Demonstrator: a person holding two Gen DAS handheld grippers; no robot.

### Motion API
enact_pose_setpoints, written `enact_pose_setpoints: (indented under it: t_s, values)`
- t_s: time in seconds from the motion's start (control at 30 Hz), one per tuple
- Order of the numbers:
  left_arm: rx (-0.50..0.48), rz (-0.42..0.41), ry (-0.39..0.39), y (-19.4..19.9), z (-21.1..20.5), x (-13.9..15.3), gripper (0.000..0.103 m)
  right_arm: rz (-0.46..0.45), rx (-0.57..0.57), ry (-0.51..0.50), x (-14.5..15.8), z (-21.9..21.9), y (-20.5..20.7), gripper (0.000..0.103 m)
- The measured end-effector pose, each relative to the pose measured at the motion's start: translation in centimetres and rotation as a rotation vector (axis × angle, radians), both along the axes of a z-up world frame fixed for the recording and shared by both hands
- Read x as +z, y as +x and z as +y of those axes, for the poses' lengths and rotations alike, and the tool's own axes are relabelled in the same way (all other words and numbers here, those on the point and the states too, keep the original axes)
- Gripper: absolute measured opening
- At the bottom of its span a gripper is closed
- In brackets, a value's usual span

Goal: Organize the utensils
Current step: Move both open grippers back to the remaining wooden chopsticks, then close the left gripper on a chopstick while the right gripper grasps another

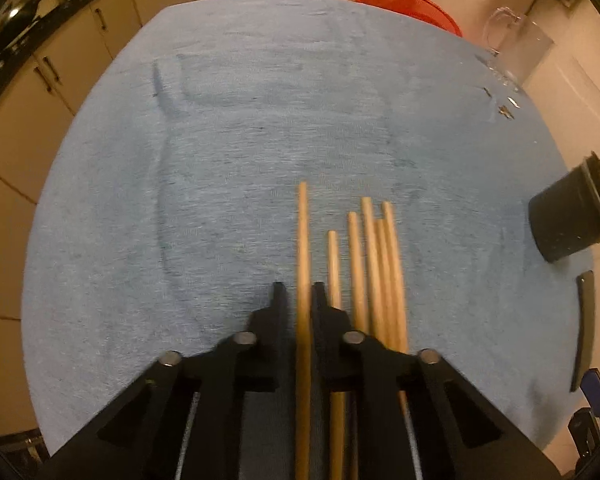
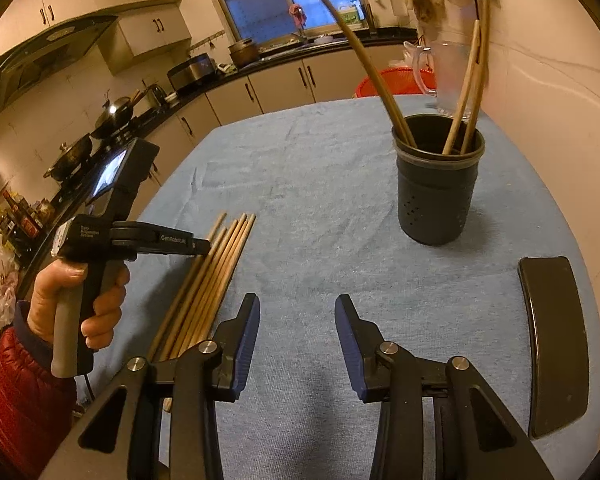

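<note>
Several wooden chopsticks [image 1: 376, 264] lie side by side on the blue cloth; they also show in the right wrist view [image 2: 216, 276]. My left gripper [image 1: 298, 292] is shut on one chopstick [image 1: 303, 236], which runs forward between its fingers, left of the loose bundle. The left gripper also shows in the right wrist view [image 2: 204, 246], down at the chopsticks. A dark utensil holder [image 2: 438, 184] stands upright with three chopsticks [image 2: 466, 92] in it; it shows at the right edge of the left wrist view [image 1: 568, 220]. My right gripper [image 2: 298, 312] is open and empty above the cloth.
A blue cloth [image 2: 320, 184] covers the round table. A flat black object [image 2: 554, 340] lies at the right edge. A glass pitcher [image 2: 444, 72] and a red basket [image 2: 392, 82] stand at the far edge. Kitchen counters run along the left.
</note>
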State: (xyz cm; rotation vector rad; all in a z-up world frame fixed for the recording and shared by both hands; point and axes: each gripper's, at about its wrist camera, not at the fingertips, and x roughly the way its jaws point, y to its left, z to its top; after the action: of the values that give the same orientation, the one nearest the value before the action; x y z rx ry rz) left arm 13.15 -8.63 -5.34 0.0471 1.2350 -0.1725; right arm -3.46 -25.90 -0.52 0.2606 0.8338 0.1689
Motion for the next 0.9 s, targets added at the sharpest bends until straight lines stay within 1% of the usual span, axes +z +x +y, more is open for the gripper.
enact_pose_setpoints:
  t_s: [0.13,0.23,0.27,0.3,0.33,0.37,0.4,0.43,0.47,0.5,0.53,0.67,0.73,0.9]
  values:
    - [0.059,0.0,-0.011,-1.1,2.6,0.2,0.008,0.054,0.055,-0.007,0.1,1.1,1.6,0.042]
    - [0.095,-0.002,-0.032,-2.7,4.6,0.3,0.008,0.109,0.11,0.018,0.1,2.4,3.7,0.038]
    - [0.102,-0.001,-0.044,-3.1,5.1,0.3,0.008,0.139,0.126,0.039,0.0,3.0,4.8,0.032]
    - [0.106,0.0,-0.056,-3.4,5.5,0.3,0.008,0.165,0.13,0.059,-0.2,3.5,6.0,0.029]
    - [0.106,0.001,-0.066,-3.7,5.8,0.3,0.008,0.191,0.136,0.07,-0.6,4.0,7.1,0.028]
    - [0.103,0.002,-0.074,-3.8,5.9,0.3,0.008,0.225,0.142,0.077,-1.0,4.5,8.3,0.026]
    - [0.101,0.005,-0.083,-3.9,6.2,0.3,0.008,0.258,0.137,0.089,-1.7,5.0,9.4,0.022]
    - [0.099,0.009,-0.096,-4.0,6.4,0.2,0.008,0.297,0.124,0.104,-2.5,5.3,10.8,0.022]
    - [0.096,0.012,-0.104,-4.1,6.7,0.3,0.008,0.332,0.119,0.111,-3.2,5.6,11.8,0.019]
    - [0.09,0.013,-0.107,-4.1,6.8,0.2,0.008,0.372,0.109,0.125,-4.1,5.9,12.8,0.012]
    - [0.086,0.014,-0.112,-3.9,6.7,0.2,0.008,0.389,0.099,0.134,-4.6,6.0,13.4,0.011]
    - [0.073,0.01,-0.12,-4.0,6.9,0.2,0.008,0.427,0.062,0.114,-6.0,6.7,14.9,0.011]
    - [0.069,0.01,-0.127,-4.1,7.1,0.2,0.008,0.431,0.061,0.09,-6.2,7.1,15.5,0.011]
    - [0.061,0.008,-0.146,-4.3,7.6,0.2,0.008,0.442,0.05,0.074,-6.2,7.9,16.2,0.011]
